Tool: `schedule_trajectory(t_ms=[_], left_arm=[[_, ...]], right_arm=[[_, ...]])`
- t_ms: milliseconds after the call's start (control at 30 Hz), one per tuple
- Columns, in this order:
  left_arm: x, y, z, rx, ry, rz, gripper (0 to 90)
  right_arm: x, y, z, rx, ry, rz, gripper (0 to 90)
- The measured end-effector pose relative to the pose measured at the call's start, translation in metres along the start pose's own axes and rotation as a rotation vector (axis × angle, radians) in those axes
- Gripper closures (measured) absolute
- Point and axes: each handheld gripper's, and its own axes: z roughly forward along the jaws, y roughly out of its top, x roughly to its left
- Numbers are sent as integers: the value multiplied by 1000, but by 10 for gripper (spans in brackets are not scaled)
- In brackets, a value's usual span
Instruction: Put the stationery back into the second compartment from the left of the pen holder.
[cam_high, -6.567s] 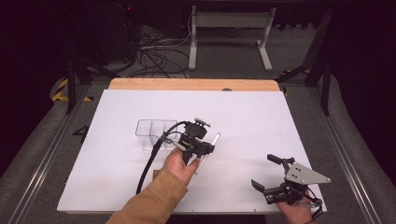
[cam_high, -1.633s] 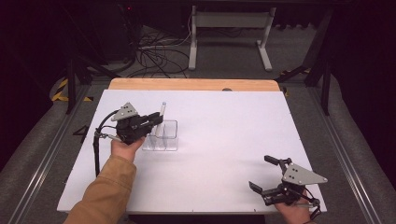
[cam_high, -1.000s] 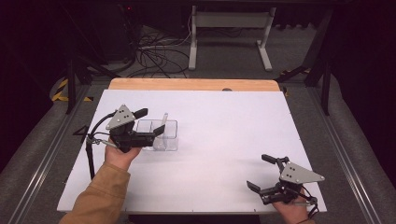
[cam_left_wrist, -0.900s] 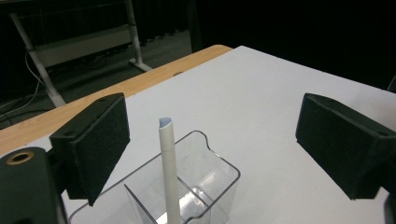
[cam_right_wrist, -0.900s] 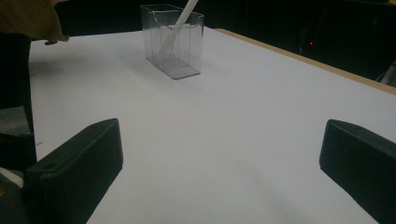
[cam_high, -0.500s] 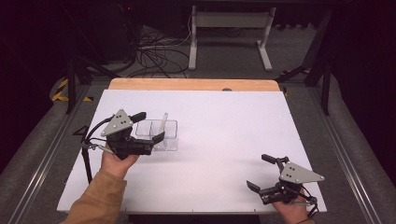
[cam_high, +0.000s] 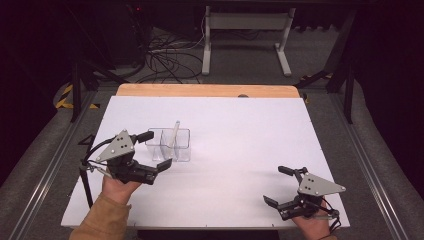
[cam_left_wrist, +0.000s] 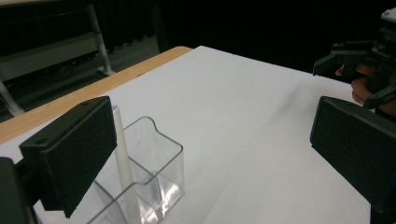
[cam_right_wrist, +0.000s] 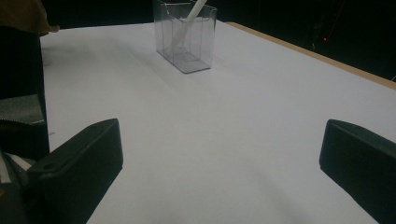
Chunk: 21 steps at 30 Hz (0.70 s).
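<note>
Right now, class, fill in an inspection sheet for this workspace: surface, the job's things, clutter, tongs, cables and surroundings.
Surface: white board on a wooden table, its wood edge at the far side.
Job's things: clear container with compartments; white stick leaning inside it.
Clutter: nothing seen.
Tongs: left tongs open, just been opening, at the container's left side, nothing between the jaws; right tongs open, empty, near the front right corner.
Cables: black cable trailing from the left tongs.
Surroundings: dark room, grey floor, tangled floor cables, metal stand.
</note>
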Motion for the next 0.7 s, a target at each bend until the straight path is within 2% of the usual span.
schedule_trajectory(t_ms=[100,233,300,400,600,700], left_arm=[[2,-9,-6,4,-17,-35,11],[9,-23,-15,-1,-51,-107,10],[12,-29,-18,2,-52,-120,11],[13,-38,-20,24,-34,-106,11],[8,-53,-19,94,-1,-31,7],[7,-59,-18,101,5,-32,5]], right_arm=[[0,0,0,1,6,1,1],[0,0,1,0,6,4,1],[0,0,1,1,7,4,1],[-1,0,1,2,8,8,1],[-1,-1,1,-3,15,15,1],[-1,-1,1,-6,16,14,1]])
